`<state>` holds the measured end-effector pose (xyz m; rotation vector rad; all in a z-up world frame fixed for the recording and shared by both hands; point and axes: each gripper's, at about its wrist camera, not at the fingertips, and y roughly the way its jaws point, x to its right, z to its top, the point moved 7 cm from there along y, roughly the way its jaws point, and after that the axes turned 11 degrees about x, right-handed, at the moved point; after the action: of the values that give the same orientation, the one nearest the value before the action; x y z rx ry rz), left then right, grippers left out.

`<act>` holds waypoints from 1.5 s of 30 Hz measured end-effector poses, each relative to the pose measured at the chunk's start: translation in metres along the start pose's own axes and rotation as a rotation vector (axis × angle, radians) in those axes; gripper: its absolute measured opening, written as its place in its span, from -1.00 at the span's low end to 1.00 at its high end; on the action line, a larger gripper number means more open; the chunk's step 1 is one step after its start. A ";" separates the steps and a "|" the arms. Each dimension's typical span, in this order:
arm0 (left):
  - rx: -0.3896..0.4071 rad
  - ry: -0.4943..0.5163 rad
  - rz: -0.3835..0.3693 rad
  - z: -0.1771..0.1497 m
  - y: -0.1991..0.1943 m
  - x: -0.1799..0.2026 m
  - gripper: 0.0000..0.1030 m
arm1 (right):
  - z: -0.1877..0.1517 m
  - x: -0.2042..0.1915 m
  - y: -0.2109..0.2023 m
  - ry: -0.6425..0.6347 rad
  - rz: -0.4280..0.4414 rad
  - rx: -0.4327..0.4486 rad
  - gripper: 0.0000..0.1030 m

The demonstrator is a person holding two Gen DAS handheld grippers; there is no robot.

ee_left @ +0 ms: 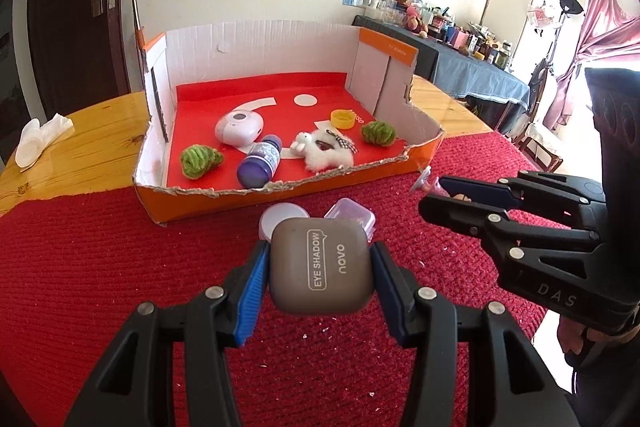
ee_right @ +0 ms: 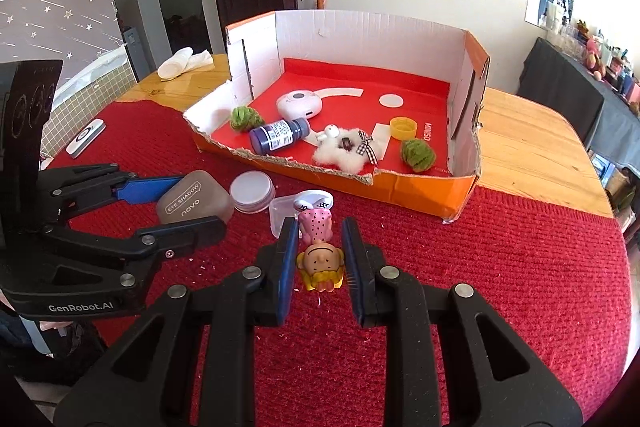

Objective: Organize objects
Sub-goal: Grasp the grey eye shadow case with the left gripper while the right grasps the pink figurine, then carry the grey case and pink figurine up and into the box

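Just in front of the torn cardboard tray [ee_left: 248, 193], your left tool [ee_left: 320, 263] is clamped on the grey eye shadow case [ee_left: 322, 265], lifted clear of the red mat [ee_left: 120, 267]. Your right tool [ee_right: 320, 259] is closed on the small doll figure [ee_right: 320, 251], which hangs head toward the camera with its pink dress pointing at the tray.

The case is wide and smooth and sits only between the pad tips, so a tilt over the tray's ragged front edge could let it slip. The doll is pinched at a narrow part; it could twist out if you swing quickly. Both tools are near each other before the tray, and reaching in together risks a knock, or nudging the purple bottle [ee_left: 260, 163] or the white plush [ee_left: 326, 153] inside.

The case reads "EYE SHADOW" and "novo". The tray floor carries what looks like "MINISO", though it is small. One tool is marked "GenRobot.AI", the other "DAS".
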<state>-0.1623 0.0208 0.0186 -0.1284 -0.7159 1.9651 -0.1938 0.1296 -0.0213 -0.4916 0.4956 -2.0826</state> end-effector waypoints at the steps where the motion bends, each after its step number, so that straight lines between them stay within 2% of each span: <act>1: 0.005 0.001 -0.001 0.002 -0.001 0.000 0.02 | 0.003 -0.001 -0.001 0.001 0.003 0.005 -0.59; 15: 0.019 0.004 -0.006 0.022 0.000 -0.003 0.02 | 0.021 0.007 0.004 0.024 0.009 0.009 -0.58; 21: 0.002 0.010 -0.047 0.046 0.015 -0.002 0.02 | 0.052 0.022 0.016 0.050 -0.008 -0.001 -0.58; 25: -0.006 0.024 -0.071 0.073 0.032 -0.003 0.02 | 0.081 0.037 0.035 0.054 -0.057 -0.024 -0.58; 31: -0.047 0.055 -0.010 0.108 0.070 -0.025 0.02 | 0.110 0.055 0.076 0.020 -0.138 -0.079 -0.58; 36: -0.077 0.083 0.065 0.127 0.104 -0.051 0.02 | 0.117 0.070 0.110 0.010 -0.186 -0.139 -0.58; 40: -0.121 0.101 0.112 0.130 0.132 -0.072 0.02 | 0.118 0.079 0.133 -0.006 -0.210 -0.191 -0.59; 45: -0.175 0.092 0.123 0.125 0.159 -0.086 0.02 | 0.111 0.083 0.160 -0.043 -0.228 -0.263 -0.59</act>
<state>-0.2915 -0.1565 0.0184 -0.3741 -0.8358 1.9960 -0.0677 -0.0388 0.0013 -0.7760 0.7209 -2.2285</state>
